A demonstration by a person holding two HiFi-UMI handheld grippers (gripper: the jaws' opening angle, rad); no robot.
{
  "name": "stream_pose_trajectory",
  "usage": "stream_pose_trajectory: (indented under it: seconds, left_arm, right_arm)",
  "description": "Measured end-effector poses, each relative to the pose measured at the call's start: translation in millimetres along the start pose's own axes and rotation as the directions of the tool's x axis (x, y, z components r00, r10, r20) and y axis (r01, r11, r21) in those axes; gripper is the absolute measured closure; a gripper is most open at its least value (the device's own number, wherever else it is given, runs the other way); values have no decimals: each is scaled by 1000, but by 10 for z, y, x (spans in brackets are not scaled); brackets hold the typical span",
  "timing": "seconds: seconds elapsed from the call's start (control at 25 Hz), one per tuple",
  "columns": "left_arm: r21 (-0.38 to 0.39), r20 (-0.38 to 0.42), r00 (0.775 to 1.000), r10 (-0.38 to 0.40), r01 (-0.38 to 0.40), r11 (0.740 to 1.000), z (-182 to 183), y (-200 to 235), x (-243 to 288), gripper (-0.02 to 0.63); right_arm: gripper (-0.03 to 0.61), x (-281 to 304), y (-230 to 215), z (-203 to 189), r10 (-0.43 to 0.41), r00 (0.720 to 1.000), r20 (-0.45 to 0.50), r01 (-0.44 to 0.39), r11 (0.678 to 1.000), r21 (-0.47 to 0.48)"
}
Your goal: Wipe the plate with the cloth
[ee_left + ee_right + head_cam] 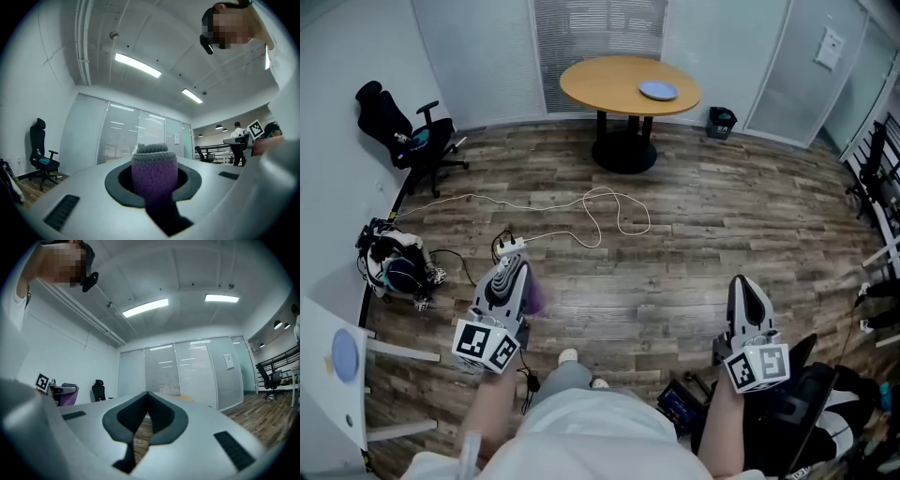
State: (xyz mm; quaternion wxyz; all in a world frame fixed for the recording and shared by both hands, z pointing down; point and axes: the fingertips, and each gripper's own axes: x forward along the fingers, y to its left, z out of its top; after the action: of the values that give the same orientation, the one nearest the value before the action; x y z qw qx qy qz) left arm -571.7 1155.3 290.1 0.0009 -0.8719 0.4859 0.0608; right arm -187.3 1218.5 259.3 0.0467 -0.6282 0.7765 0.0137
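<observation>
We hold our left claw (512, 265) clamped on the purple cloth (153, 174), while our right claw (743, 283) is closed with nothing in it. The plate (657, 90) lies on the round bench (591, 82), well ahead of both claws

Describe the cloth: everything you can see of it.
The cloth is purple, with a fuzzy, knit-like texture and a grey band along its top edge. It is bunched into an upright wad and clamped between the jaws of the left gripper, which is the only thing touching it. In the head view a purple fold sticks out at that gripper's right side. The cloth is held in the air, far from the plate on the round table.
</observation>
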Motion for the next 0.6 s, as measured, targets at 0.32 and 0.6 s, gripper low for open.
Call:
stream_pose_trajectory:
  seconds: [0.32, 0.6]
  left_arm:
    - [-12, -26, 999, -28, 28, 1000, -110, 21, 230, 538]
    - [-22, -3, 997, -78, 78, 997, -183, 96, 858, 538]
  right_arm:
    - [558, 171, 50, -157, 41, 998, -40, -41, 999, -1]
    - [558, 426, 23, -163, 94, 995, -35, -94, 995, -14]
